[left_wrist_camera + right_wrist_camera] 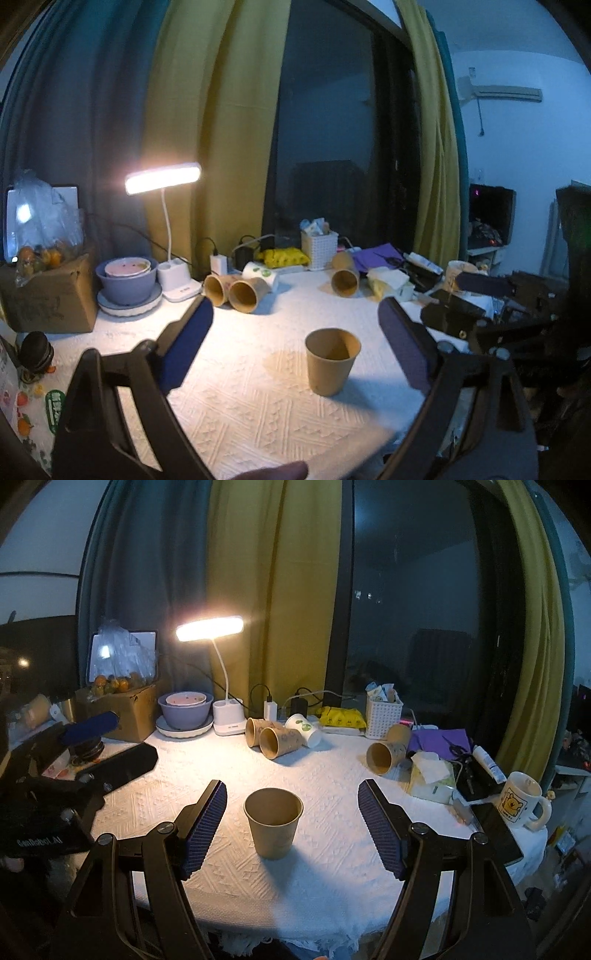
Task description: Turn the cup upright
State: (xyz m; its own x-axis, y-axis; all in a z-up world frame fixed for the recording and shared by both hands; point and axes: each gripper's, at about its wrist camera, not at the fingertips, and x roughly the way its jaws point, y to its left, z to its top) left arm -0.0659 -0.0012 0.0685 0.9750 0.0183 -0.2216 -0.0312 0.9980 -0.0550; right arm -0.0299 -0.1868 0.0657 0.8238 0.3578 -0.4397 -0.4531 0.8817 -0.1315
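The brown paper cup [273, 822] stands upright on the white textured tablecloth [325, 897], mouth up, touched by neither tool. In the right wrist view it sits between the two blue pads of the right gripper [291, 825], nearer the left-hand pad at about 9 o'clock of the frame's middle, with clear gaps on both sides — the jaws are spread wide and hold nothing. The left wrist view shows the same cup [332, 361] toward 4 o'clock of its centre, again between the parted fingers of the left gripper [295, 349], closer to the right-hand one; these jaws are apart too and empty.

Only the right wrist view takes in the white mug with a yellow bear print [522, 800] at 3 o'clock, near the table's edge, and the tissue pack [432, 777] beside it. It also catches the left gripper from outside, at 9 o'clock, lying low over the table's left side. The left wrist view alone shows the wall air conditioner [506, 94] at 2 o'clock, and a dark shape at 3 o'clock that is probably the right gripper, though it is too dim to be sure.

Both views share the lit desk lamp [163, 178] and three brown cups lying on their sides at the far edge — a pair [275, 740] by the lamp base and one [386, 757] further right.

Both grippers point forward over the cloth, fingers level with the cup.
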